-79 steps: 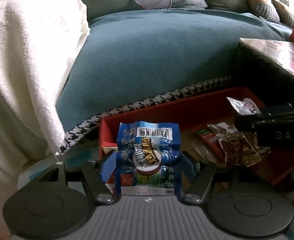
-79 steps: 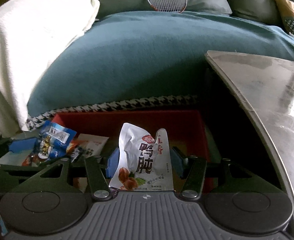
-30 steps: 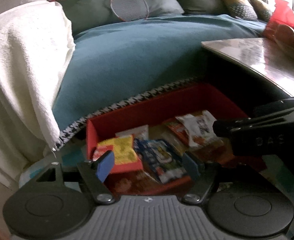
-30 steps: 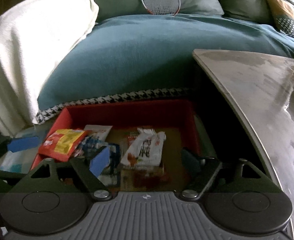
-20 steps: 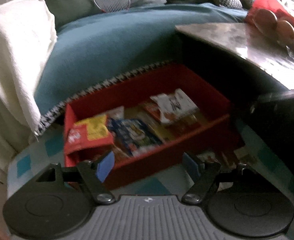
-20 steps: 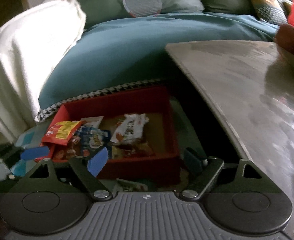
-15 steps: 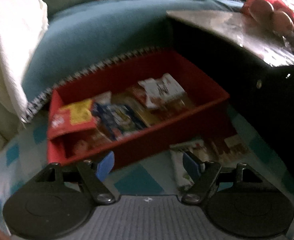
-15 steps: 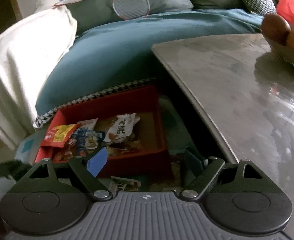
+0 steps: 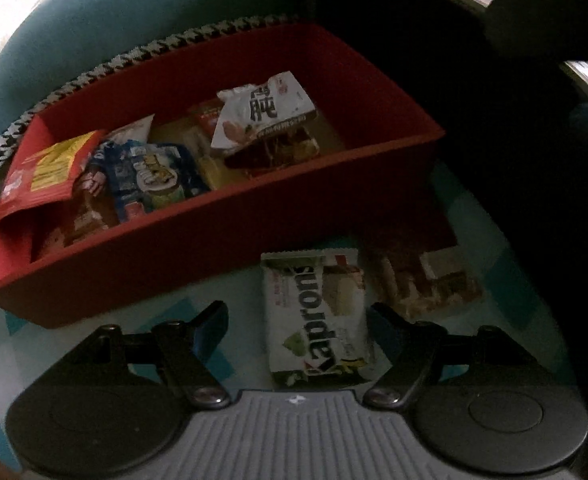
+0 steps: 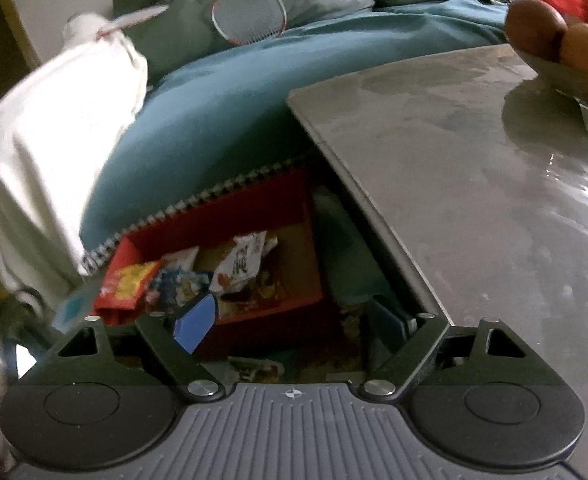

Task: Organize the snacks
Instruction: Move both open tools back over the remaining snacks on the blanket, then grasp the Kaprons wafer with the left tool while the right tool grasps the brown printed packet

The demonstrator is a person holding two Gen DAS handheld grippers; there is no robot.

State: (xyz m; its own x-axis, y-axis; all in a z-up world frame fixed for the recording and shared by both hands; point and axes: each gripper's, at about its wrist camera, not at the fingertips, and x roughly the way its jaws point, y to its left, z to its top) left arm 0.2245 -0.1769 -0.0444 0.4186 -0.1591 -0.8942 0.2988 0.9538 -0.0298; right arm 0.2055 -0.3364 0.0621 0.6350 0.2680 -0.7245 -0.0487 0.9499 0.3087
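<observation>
Snacks in crinkly packets fill my red rectangular cardboard box [image 9: 221, 236], among them a white pouch with black characters [image 9: 261, 110] towards 1 o'clock, a blue printed packet [image 9: 149, 176] at its centre-left and a red-and-yellow pouch [image 9: 43, 172] draped over its 9 o'clock wall. On the pale teal-checked surface [image 9: 197, 344] just in front of the box, a green-and-white wafer packet [image 9: 318, 316] lies between the spread fingers of my left gripper [image 9: 298, 320], whose jaws are opening and clear of it, with a brown-and-white packet [image 9: 426, 284] beside it at 3 o'clock. My right gripper [image 10: 294, 320] hangs wide apart and empty above the box, by the edge of the grey glossy tabletop [image 10: 474, 168] at 2 o'clock
</observation>
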